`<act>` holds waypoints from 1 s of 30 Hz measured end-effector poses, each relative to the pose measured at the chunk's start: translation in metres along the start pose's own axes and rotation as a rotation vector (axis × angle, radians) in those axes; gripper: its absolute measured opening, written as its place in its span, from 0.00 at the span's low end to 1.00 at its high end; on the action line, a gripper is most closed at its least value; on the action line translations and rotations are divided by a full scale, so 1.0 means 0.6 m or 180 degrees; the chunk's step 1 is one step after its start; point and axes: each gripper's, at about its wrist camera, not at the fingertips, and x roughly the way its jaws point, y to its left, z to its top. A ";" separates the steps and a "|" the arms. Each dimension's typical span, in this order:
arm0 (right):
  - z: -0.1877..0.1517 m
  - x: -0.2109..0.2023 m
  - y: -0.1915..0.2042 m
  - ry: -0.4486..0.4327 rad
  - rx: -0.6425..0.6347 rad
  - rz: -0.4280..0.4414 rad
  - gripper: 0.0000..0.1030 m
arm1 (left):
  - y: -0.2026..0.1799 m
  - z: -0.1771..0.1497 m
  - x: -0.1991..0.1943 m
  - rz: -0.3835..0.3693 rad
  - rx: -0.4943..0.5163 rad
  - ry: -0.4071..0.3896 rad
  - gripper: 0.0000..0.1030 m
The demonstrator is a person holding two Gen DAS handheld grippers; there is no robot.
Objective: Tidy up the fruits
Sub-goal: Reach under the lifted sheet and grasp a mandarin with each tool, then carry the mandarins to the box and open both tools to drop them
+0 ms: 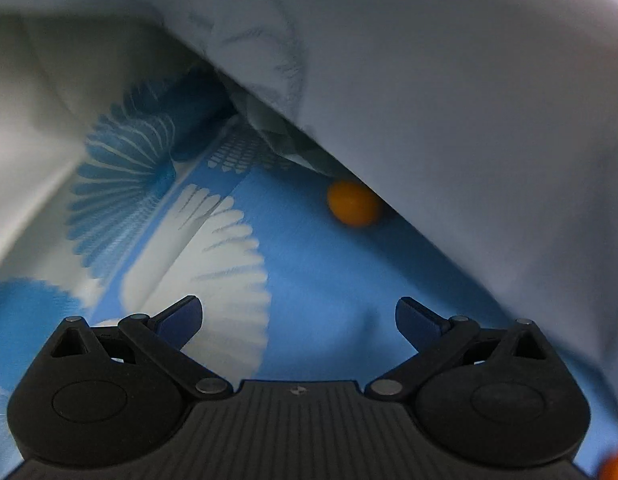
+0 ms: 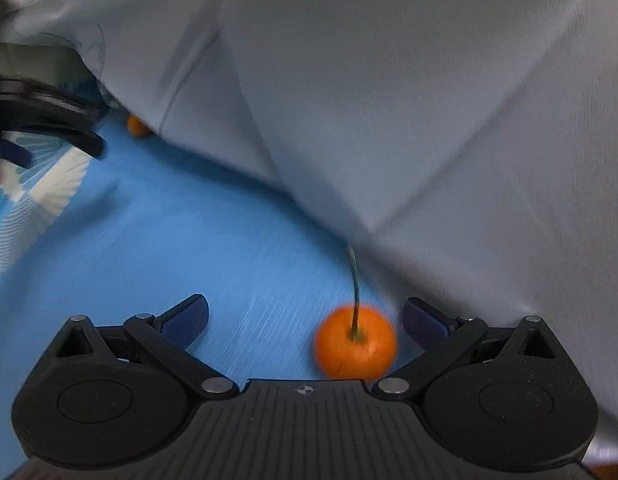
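Here, stemmed orange fruit (image 2: 355, 344) between spread right fingers (image 2: 423, 322), nearer one, left fingers (image 1: 419, 320) spread

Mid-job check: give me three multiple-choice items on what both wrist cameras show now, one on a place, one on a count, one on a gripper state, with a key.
1. Where is the stemmed orange fruit relative to the right gripper?
A. between its jaws, nearer the right one
B. beyond the left gripper
C. on top of the pale fabric

2. How many orange fruits does the right wrist view show?
A. one
B. two
C. four

3. How does the left gripper stand?
A. shut on a fruit
B. shut, empty
C. open, empty

Key: 1 A, it lies on the blue cloth just inside the right jaw. 2 B, a second small fruit sits by the pale fabric. 3 C, its jaws are spread with only cloth between.
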 end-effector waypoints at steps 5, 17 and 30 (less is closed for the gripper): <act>-0.024 0.006 0.018 -0.0228 -0.0134 -0.0198 0.99 | 0.040 0.019 0.071 -0.0479 -0.1114 -0.0418 1.00; -0.018 0.014 0.022 -0.0152 -0.0132 -0.0190 0.96 | -0.037 0.034 0.122 -0.0112 -0.0547 -0.0858 0.41; -0.030 -0.066 0.034 -0.0172 -0.0327 0.0033 0.03 | 0.037 -0.088 -0.015 -0.0105 -0.0440 -0.0538 0.41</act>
